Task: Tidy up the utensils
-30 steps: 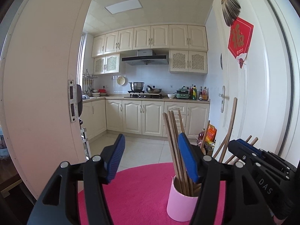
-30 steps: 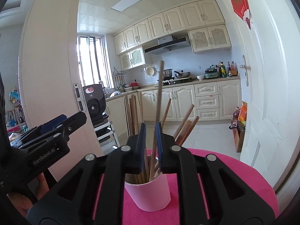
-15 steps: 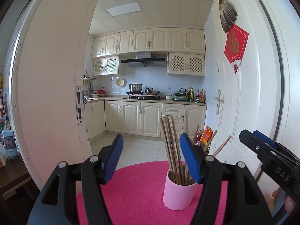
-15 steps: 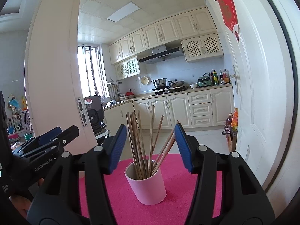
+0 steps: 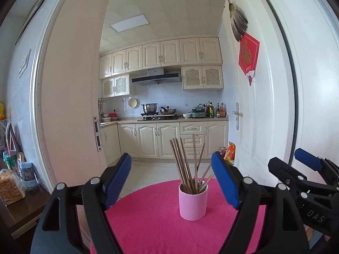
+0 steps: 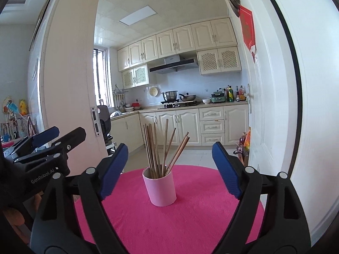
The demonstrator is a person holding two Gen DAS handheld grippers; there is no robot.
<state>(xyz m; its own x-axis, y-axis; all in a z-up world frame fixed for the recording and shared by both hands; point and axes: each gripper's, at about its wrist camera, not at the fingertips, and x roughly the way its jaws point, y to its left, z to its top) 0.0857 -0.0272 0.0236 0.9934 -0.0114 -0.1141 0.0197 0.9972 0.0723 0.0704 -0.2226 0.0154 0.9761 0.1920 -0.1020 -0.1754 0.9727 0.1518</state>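
A pink cup (image 5: 192, 203) stands upright on the round pink table (image 5: 148, 222) and holds several wooden chopsticks (image 5: 184, 165) that lean apart. It also shows in the right wrist view (image 6: 160, 187) with the chopsticks (image 6: 157, 150). My left gripper (image 5: 171, 182) is open and empty, pulled back from the cup. My right gripper (image 6: 170, 171) is open and empty, also back from the cup. The right gripper shows at the right of the left wrist view (image 5: 296, 169). The left gripper shows at the left of the right wrist view (image 6: 50, 139).
A white door (image 5: 250, 127) stands open to the right of the table. A wooden side table (image 5: 19, 211) with bread and jars is at the left. A kitchen with cream cabinets (image 5: 161, 139) lies beyond the doorway.
My right gripper let go of a chopstick into the cup and opened. Both grippers drew back from the cup, which now looks smaller and farther away.
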